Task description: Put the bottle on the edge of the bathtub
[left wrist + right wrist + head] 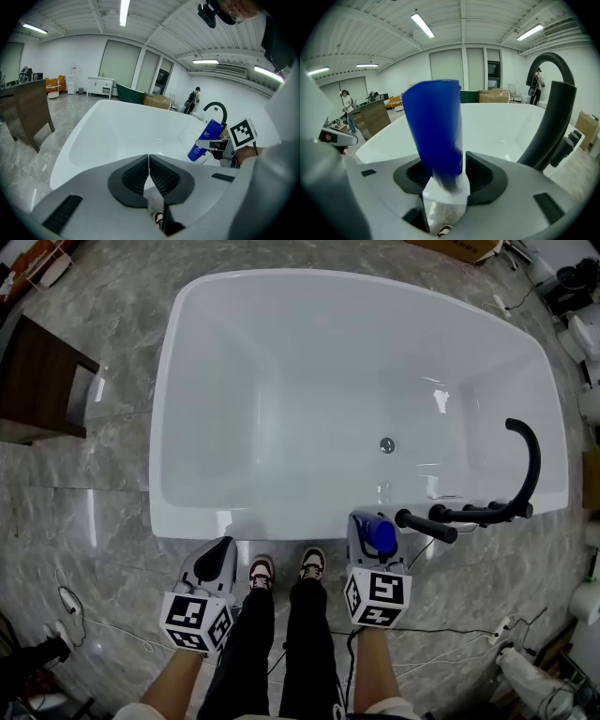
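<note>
The blue bottle (433, 131) is stood on the near rim of the white bathtub (161, 446), beside the black tap (536, 465); it is flanked by the spread fingers of the right gripper (443, 176), a gap being seen on one side; the left gripper (149, 171) is kept at the rim with fingers pressed together on nothing.
</note>
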A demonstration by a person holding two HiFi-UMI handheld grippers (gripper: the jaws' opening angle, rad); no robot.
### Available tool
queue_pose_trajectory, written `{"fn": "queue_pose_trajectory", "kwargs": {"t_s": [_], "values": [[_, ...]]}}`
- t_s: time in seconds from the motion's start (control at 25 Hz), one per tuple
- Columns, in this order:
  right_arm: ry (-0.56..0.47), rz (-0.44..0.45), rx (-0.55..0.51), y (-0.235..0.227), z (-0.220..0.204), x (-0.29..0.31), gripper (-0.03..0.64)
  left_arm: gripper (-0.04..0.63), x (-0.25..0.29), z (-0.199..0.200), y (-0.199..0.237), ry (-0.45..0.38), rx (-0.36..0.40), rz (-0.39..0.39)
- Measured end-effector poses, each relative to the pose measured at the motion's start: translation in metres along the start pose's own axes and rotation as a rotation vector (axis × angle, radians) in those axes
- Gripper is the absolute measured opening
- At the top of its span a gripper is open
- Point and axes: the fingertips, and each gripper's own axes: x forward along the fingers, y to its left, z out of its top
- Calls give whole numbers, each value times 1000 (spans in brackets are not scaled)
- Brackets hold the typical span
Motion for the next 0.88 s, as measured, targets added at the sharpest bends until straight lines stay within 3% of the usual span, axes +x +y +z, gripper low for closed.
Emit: {"fn": "queue_pose_trajectory", "kwargs": {"t_s": [0.28,0.88], "values": [[4,11,14,3,-2,-1,255,20,-5,-3,3,0,-2,-1],[-18,-2,42,2,6,-16,265,20,-10,5,-6,-13,11,-24]]}}
